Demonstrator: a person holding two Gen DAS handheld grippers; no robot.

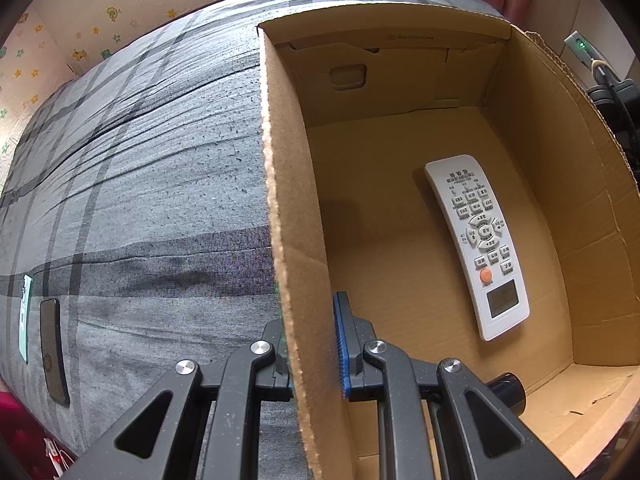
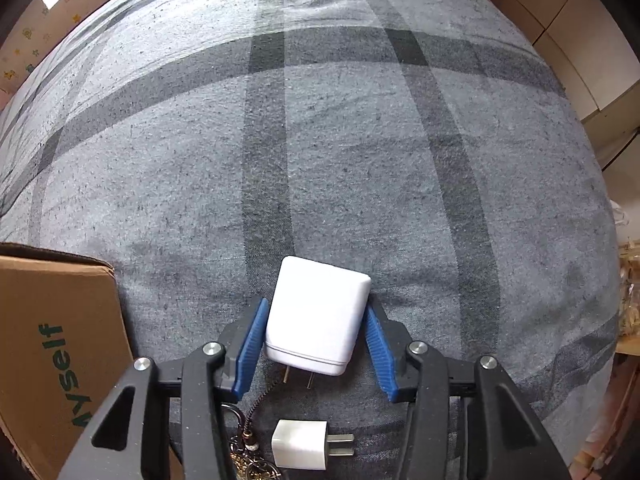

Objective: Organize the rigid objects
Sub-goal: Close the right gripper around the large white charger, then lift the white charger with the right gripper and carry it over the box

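- Your right gripper (image 2: 316,344) has its blue pads (image 2: 251,346) on either side of the large white charger (image 2: 318,316), the left pad touching or nearly so, the right one a sliver off at its tip. Whether it is truly clamped you cannot tell from here.
- The charger lies flat on the grey plaid bedspread (image 2: 320,140), near its front edge, prongs pointing back toward you, just right of the cardboard box (image 2: 52,340).
- It looks like a stiff, smooth plastic block: light, not fragile, but likely slippery. Take it by the flat side faces, mid-body, well clear of the prongs.
- A small white plug (image 2: 300,450) and a keyring (image 2: 244,440) with a coiled cord lie just behind the charger, under the gripper; mind you do not snag them.
- Your left gripper (image 1: 312,356) straddles the box's left wall (image 1: 288,240), one finger outside, one inside. The pad stands off the card, so it looks loosely set, not pinching.
- A white remote (image 1: 478,246) already lies on the box floor, toward its right wall.
- A dark phone (image 1: 54,352) and a mint-green case (image 1: 25,316) wait near the bedspread's left edge.
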